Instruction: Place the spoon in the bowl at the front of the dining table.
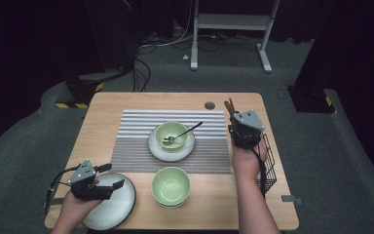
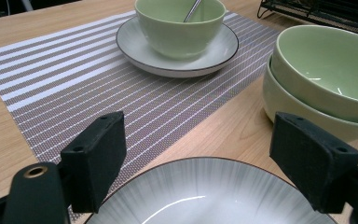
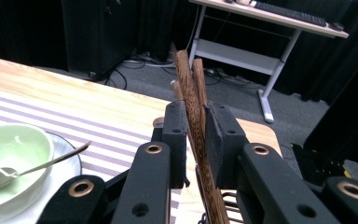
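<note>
Nearest the person, at the desk's [image 1: 102,105] front left corner, lies a grey plate [image 1: 111,204], and the left gripper [image 2: 198,161] hovers over its near rim with jaws wide apart and nothing between them. Just right of that plate, in front of the striped mat [image 1: 141,141], stand two green bowls [image 1: 171,186] nested one in the other. On the mat itself sits a second grey plate [image 1: 155,146] bearing a third green bowl [image 1: 171,134], and one spoon [image 1: 181,134] rests in that bowl with its handle pointing to the back right. That makes two plates, three bowls and one spoon. Right of the mat, the right gripper [image 3: 196,128] is clamped on wooden chopsticks [image 3: 192,88], which stick up past its tips above the desk's right edge; at least two sticks show, and a third tip seems to peek out beside them. A black wire basket [image 1: 269,168] hangs at the desk's right edge, just behind that hand. Beyond the desk, a white frame [image 1: 233,22] stands on the grey floor.
</note>
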The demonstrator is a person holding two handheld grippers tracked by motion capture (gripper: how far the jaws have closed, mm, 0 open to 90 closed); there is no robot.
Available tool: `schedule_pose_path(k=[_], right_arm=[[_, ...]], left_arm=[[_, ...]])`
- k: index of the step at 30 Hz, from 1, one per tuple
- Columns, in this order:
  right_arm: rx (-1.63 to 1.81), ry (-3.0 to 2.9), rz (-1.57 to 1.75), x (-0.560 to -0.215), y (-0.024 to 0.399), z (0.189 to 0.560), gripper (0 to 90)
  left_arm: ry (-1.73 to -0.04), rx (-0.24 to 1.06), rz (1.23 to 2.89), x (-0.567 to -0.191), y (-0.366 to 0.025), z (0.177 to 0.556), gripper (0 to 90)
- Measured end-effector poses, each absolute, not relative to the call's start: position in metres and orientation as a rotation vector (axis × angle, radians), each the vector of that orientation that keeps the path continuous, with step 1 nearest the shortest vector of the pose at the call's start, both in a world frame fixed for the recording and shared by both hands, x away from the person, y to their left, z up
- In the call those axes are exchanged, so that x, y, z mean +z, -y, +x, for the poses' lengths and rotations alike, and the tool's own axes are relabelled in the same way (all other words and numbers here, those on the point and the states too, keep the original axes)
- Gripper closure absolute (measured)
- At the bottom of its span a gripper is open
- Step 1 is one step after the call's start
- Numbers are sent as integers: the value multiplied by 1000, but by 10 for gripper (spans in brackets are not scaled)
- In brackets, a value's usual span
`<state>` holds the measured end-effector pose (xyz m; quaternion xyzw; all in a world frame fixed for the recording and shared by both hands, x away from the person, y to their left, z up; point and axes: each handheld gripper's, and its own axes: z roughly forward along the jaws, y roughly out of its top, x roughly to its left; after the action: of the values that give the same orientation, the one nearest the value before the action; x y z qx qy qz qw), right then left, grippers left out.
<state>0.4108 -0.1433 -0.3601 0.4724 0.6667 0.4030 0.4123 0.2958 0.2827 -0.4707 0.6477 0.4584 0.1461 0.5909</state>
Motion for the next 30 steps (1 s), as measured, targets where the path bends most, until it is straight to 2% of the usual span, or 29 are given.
schedule_pose_path(k=[17,30], right_arm=[[1068,-1643,1128,-354,158,382,800],[1076,-1599,1134,-351,171,377,814]], left_arm=[[-1070,344,1503,-471,-281,296,188],[-1074,341,1496,-470,-281,296,188]])
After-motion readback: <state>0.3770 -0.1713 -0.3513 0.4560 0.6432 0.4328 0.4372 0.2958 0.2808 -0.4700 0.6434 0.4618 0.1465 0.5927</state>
